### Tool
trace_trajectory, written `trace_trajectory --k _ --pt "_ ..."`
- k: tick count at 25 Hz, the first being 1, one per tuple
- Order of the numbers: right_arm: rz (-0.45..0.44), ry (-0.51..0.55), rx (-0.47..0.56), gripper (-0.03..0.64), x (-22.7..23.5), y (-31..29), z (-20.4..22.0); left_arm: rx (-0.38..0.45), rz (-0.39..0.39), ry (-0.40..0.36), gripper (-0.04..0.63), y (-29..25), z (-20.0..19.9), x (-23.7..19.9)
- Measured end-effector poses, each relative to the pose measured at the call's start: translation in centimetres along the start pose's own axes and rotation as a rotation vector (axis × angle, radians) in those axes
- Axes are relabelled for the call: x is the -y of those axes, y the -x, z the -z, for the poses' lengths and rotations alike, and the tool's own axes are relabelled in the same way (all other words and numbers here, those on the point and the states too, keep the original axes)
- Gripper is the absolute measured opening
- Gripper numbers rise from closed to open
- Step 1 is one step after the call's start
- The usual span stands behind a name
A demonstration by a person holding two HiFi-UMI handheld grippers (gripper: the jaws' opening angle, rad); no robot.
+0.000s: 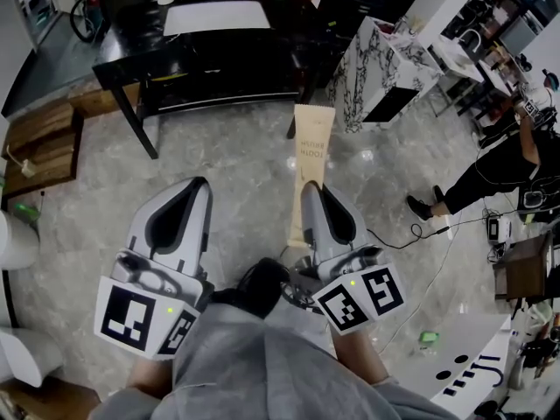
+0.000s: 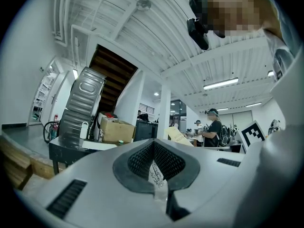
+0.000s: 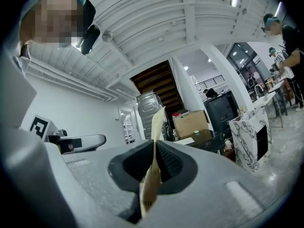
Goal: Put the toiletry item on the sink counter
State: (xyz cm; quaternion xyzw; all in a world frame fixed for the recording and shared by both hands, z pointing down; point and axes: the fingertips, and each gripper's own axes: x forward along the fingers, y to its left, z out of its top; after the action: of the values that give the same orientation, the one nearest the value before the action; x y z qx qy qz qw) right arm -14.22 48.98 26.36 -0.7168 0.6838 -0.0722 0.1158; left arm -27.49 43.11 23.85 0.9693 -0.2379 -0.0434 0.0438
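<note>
Your right claw (image 1: pixel 312 191) pinches the tube (image 1: pixel 313 143). Its jaws are pressed onto the tube's flat sides, which show edge-on in the right gripper view. The tube is beige, with faint print I can't read. It sticks out ahead of the jaws, and a short end pokes out behind them. It's held in the air over the floor (image 1: pixel 227 160), not resting on anything, with its far end toward the black table (image 1: pixel 219 59). The marble counter (image 1: pixel 385 64) is ahead and to the right, well apart from the tube. Your left claw (image 1: pixel 197 186) is beside the right one, jaws pressed together. A small white printed strip (image 2: pixel 156 175) sits at their seam; can't tell if it's gripped. A person in black (image 1: pixel 499 169) stands far right.
</note>
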Motion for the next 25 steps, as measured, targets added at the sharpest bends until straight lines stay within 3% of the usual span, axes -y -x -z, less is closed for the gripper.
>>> trace_trajectory --k 12,25 --pt "-0.017 0.034 -0.048 0.011 1.8 -4.2 1.0 0.0 -0.064 0.004 0.003 -2.2 0.3 -3.6" --pt "-0.157 0.02 -0.083 0.011 6.0 -17.1 -0.2 0.009 -0.183 -0.001 0.003 -11.3 -0.7 -10.5"
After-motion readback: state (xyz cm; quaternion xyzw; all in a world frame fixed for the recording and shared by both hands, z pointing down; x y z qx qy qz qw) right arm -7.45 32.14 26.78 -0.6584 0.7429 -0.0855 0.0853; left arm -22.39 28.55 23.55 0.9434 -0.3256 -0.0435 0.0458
